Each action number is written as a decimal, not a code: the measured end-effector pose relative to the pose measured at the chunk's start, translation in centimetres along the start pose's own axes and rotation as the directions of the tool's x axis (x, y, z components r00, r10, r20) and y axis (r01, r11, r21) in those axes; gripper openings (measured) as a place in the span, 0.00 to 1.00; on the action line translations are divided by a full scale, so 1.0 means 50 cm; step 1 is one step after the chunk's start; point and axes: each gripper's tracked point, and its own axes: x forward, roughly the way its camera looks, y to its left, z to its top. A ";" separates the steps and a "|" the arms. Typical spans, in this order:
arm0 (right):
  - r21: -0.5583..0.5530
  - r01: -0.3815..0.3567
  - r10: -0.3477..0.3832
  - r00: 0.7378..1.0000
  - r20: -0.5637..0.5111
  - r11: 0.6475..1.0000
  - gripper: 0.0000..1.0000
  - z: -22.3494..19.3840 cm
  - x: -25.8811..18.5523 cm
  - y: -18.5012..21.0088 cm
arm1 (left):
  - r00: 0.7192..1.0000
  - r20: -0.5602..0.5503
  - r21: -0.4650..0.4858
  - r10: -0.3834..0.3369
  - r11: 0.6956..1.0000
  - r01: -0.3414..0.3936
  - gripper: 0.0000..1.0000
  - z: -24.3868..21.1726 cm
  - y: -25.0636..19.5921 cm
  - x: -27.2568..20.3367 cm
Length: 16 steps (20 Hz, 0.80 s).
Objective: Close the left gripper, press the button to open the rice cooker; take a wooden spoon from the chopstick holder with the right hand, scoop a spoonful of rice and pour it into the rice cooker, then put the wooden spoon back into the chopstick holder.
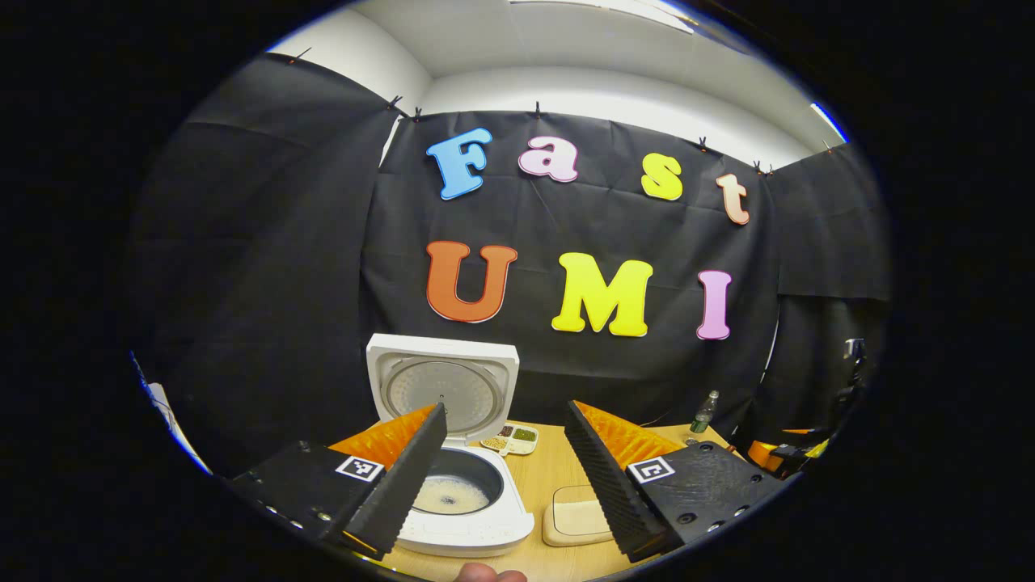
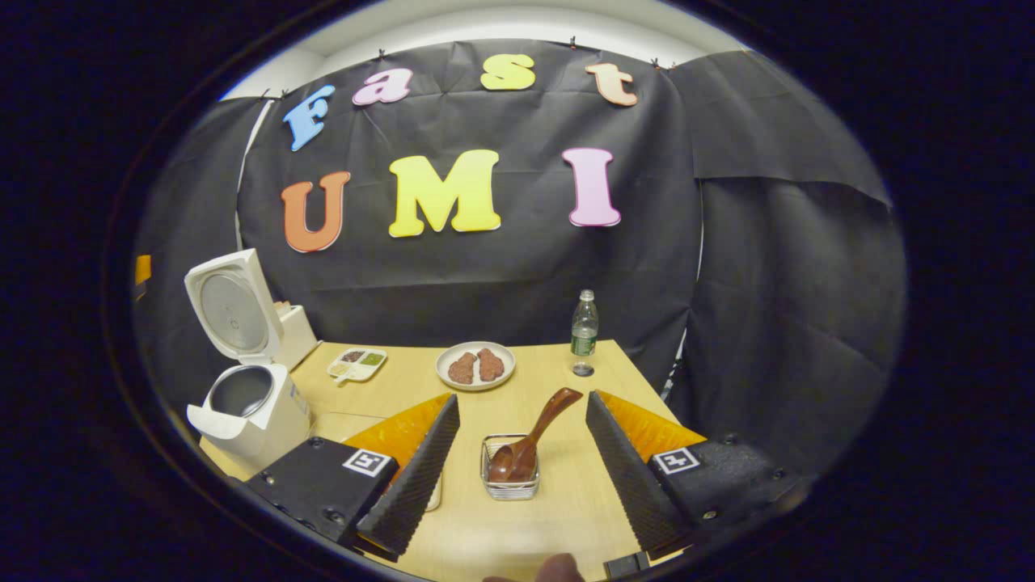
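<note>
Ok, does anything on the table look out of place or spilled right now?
Nothing spilled. One oddity: the wooden spoon lies bowl-down in the mesh chopstick holder, its handle leaning out over the rim towards the bottle. The rice cooker stands with its lid up.

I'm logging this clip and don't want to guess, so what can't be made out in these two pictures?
- Rice cooker pot: in the left gripper view, the left gripper's finger covers its left part.
- Divided dish contents: too small in the right gripper view.
- Holder interior: wooden spoon bowl covers it.
- Tray by the cooker: a finger cuts off its right side.
</note>
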 end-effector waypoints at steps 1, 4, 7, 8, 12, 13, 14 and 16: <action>0.014 0.006 -0.006 1.000 -0.025 1.000 1.00 -0.022 0.028 -0.012 | 1.000 -0.017 0.009 0.001 1.000 0.000 0.94 -0.010 -0.005 0.005; 0.072 -0.010 0.015 0.997 -0.079 0.997 1.00 -0.075 0.109 -0.030 | 0.999 -0.035 0.022 0.022 1.000 -0.021 0.94 -0.012 -0.011 0.021; 0.108 -0.033 0.047 0.990 -0.129 0.994 0.99 -0.122 0.194 -0.041 | 0.997 -0.036 0.032 0.072 0.997 -0.071 0.95 -0.017 -0.001 0.033; 0.122 -0.034 0.052 0.987 -0.150 0.992 0.92 -0.138 0.221 -0.047 | 0.995 -0.037 0.033 0.090 0.996 -0.088 0.94 -0.020 0.002 0.036; 0.187 -0.063 0.104 0.971 -0.217 0.980 0.85 -0.187 0.308 -0.049 | 0.985 -0.087 0.053 0.148 0.988 -0.144 0.94 -0.056 0.007 0.040; 0.198 -0.067 0.112 0.968 -0.226 0.978 0.80 -0.199 0.317 -0.049 | 0.982 -0.098 0.055 0.159 0.986 -0.154 0.94 -0.061 0.008 0.037; 0.202 -0.073 0.119 0.967 -0.227 0.977 0.70 -0.202 0.323 -0.050 | 0.981 -0.098 0.053 0.168 0.985 -0.164 0.94 -0.062 0.008 0.034; 0.202 -0.089 0.134 0.965 -0.226 0.975 0.64 -0.200 0.333 -0.047 | 0.978 -0.097 0.052 0.187 0.982 -0.183 0.94 -0.064 0.009 0.035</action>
